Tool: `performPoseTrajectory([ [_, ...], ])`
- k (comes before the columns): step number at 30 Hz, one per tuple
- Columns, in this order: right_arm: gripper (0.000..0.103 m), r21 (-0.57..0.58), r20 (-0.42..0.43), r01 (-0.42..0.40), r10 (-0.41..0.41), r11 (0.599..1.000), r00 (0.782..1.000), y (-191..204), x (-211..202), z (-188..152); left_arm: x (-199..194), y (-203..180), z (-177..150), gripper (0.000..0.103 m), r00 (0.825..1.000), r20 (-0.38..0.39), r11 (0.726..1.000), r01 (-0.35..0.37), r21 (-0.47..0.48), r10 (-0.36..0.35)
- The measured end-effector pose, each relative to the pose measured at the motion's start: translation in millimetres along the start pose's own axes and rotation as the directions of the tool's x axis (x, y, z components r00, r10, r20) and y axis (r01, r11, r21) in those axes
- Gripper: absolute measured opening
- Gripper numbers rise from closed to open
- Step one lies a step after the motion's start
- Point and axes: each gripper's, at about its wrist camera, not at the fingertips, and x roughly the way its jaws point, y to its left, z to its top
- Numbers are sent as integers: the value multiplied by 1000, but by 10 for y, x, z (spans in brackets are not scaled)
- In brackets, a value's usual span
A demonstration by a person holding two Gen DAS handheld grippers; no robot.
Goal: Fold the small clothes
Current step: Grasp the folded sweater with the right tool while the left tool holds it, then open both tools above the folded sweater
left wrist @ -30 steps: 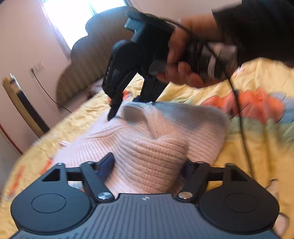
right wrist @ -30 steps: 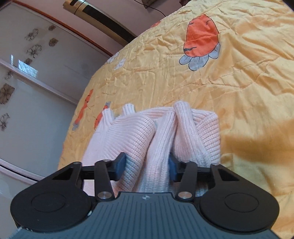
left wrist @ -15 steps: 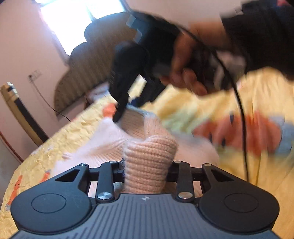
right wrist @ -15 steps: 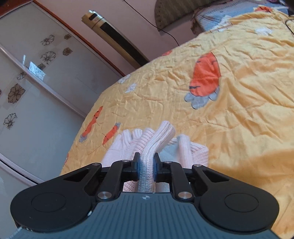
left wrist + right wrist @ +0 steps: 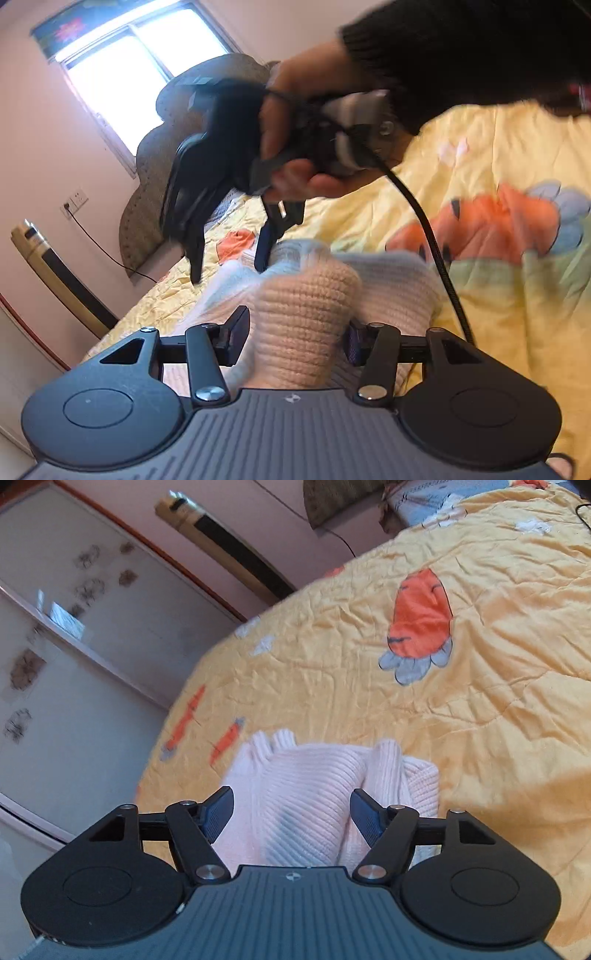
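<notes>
Pink knit sweater (image 5: 314, 797) lies bunched on the yellow carrot quilt (image 5: 480, 672), at 6 o'clock. Right gripper (image 5: 291, 814) has just let go, jaws wide. Left gripper (image 5: 293, 338) has just loosened too, knit between its pads. Next: smooth the fold flat.

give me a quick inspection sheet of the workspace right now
surface: bed with a creased yellow quilt printed with carrots.
job's things: pink knitted sweater, bunched into folds on the quilt.
clutter: nothing seen.
grippers: left gripper has a hump of sweater between its jaws, which have just been opening; left pad stands clear of the knit. right gripper has just opened; jaws wide above the sweater, gripping nothing.
cables: black cable hangs from the right gripper across the quilt; a thin wall cord runs from a socket.
surroundings: bright window, padded headboard, standing air conditioner, flower-patterned wardrobe doors.
</notes>
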Motion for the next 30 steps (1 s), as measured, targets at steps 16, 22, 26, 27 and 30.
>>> performPoseTrajectory([
  [16,14,32,72,21,-24,999,997,-438,102,-293,25,-202,-80,39,997,71,1000,21,-11,-21],
  [22,46,57,115,-15,9,998,993,-344,-77,-394,-480,583,-209,94,982,146,953,152,-263,-117],
  [26,90,67,240,-52,34,996,970,-354,-469,-419,-709,1131,-433,97,980,169,902,169,-398,-109],
  [27,89,61,246,-32,16,998,969,-366,-507,-414,-661,1308,-481,97,985,138,882,153,-445,-101],
  [30,89,68,184,62,-73,996,980,-457,-418,-362,-365,1754,-714,97,992,39,765,116,-633,-118],
])
